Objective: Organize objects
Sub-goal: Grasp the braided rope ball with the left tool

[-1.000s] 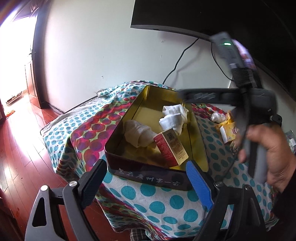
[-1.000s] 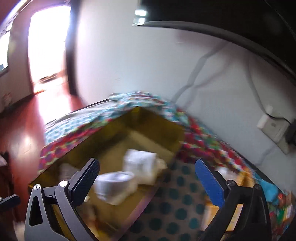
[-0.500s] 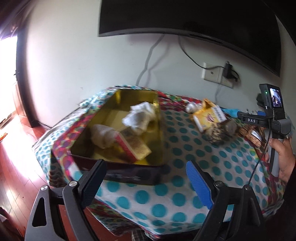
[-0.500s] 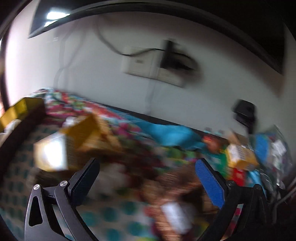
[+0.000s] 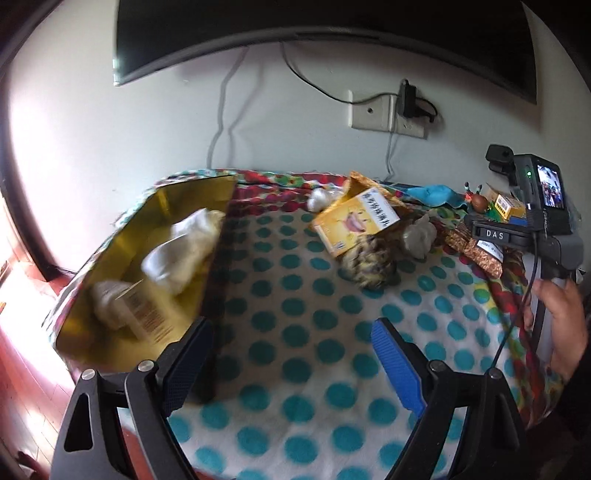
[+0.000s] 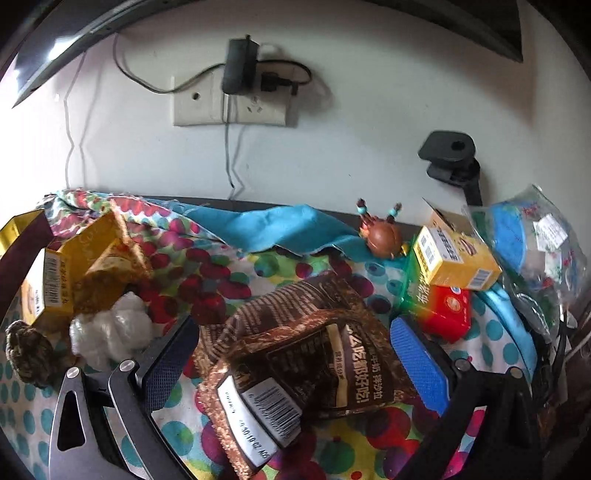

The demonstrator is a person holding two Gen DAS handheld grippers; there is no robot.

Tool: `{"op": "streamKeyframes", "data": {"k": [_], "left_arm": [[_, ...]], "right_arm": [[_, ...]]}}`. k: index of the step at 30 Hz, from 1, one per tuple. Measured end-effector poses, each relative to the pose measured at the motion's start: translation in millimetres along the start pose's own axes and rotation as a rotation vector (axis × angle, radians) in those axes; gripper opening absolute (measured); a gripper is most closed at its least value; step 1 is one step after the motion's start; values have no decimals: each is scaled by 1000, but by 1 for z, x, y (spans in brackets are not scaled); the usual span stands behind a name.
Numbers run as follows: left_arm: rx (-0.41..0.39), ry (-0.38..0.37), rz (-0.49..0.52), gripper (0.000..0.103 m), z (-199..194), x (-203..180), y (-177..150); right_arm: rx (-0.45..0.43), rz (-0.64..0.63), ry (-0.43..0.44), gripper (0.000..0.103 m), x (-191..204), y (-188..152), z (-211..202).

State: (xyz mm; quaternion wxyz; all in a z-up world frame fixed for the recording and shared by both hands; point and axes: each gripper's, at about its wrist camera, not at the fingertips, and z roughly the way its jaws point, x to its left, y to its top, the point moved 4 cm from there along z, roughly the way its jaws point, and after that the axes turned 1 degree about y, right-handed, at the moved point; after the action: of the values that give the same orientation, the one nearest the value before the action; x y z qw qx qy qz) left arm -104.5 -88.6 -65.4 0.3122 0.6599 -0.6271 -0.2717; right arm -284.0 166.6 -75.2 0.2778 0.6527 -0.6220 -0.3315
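Sorting partly done: gold tin (image 5: 192,192) holds rolled cloths and a box. Our right gripper (image 6: 291,354), spread, straddles the brown packets (image 6: 303,354); left gripper (image 5: 291,354) spread, empty. Boxes remain outside.

Home room: wall-mounted TV (image 5: 314,29), wall socket (image 6: 236,101), polka-dot blanket (image 5: 295,314), wood floor (image 5: 22,387).

A white wall socket plate (image 6: 229,101) holds a black plug-in adapter (image 6: 238,66); a dark curved television screen (image 5: 314,26) hangs above on the white wall (image 5: 110,140).
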Motion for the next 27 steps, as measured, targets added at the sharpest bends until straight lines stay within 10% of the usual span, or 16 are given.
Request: {"op": "streamKeyframes", "data": {"k": [27], "left_arm": [[116, -15, -4, 82, 118, -62, 39]], "right_arm": [[-16, -9, -33, 103, -2, 1, -3]]}}
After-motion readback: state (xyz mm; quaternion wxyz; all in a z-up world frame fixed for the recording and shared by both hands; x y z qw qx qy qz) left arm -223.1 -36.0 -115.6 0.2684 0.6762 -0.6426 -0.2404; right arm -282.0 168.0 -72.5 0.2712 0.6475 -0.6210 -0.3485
